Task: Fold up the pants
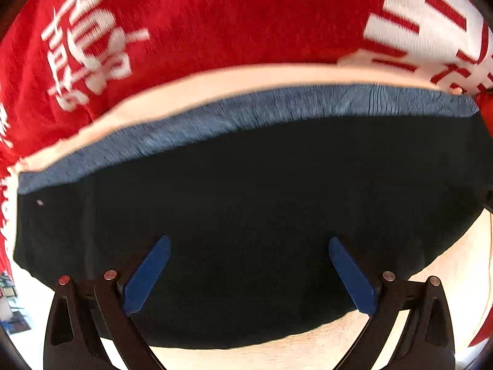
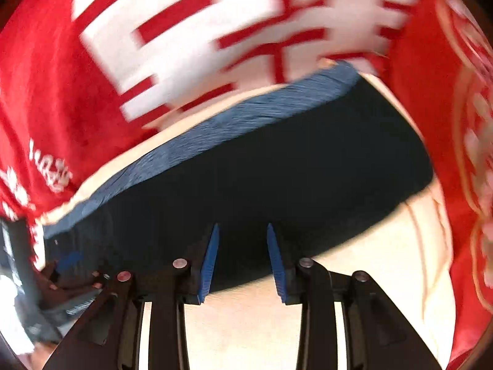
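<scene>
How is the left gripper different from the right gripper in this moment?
The left gripper has its jaws spread wide; the right gripper has its jaws much closer together, though still apart. The left gripper hangs over the middle of the dark pants; the right gripper is at their near edge, above the pale surface. Both have blue pads and hold nothing.

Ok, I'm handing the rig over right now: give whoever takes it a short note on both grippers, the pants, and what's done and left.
Left gripper: blue-padded jaws wide open, nothing between them, above the dark navy pants.
Right gripper: jaws narrower but apart, empty, over the pants' near edge.
Pants: compact dark block with the ribbed blue waistband along the far edge, lying on the cream surface beside the red and white printed cloth.
Done: looks already folded.
Left: any final fold; cannot tell.
</scene>
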The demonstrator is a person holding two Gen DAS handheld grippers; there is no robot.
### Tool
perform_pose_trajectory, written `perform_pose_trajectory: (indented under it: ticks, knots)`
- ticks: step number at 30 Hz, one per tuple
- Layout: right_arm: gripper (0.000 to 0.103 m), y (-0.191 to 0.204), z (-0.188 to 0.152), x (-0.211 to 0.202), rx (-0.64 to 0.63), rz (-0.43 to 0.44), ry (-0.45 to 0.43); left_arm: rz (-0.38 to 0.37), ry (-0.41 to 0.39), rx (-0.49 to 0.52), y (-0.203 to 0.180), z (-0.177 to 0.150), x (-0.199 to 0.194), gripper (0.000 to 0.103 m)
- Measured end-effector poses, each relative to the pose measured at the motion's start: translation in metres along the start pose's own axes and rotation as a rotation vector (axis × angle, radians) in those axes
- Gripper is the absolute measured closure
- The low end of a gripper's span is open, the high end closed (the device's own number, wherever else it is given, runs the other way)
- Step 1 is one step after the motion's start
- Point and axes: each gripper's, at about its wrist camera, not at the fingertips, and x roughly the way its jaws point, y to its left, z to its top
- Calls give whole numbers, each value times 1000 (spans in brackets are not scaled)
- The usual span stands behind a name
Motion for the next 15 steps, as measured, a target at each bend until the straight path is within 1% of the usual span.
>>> perform_pose_trajectory:
  ticks: [2,4,6,7,9,11,13,15]
  knots:
    - [67,-17,-1,-6,32,-24,-9,-9,-11,-16,2,-2,2,0]
    - [67,-33,-2,-8,41,-70,-14,-19,-10,-19,4,-1,2,0]
    - [67,-50,-3,-3,76,-108,7,-20,-4,-21,6,-1,4,0]
    - [67,-62,-4,-3,124,-94,14,-17,-4,-17,18,2,10,0]
    - [67,-78,-10,-7,222,-17,8,-4,-8,-5,15,3,9,0]
    - [67,-81,-15,-10,256,34,7,1,-11,-5,20,-1,12,0]
    - [67,-81,-23,-9,278,123,26,2,-9,-13,14,-1,11,0]
    - [67,-78,-28,-5,290,183,41,2,-7,-18,8,-1,11,0]
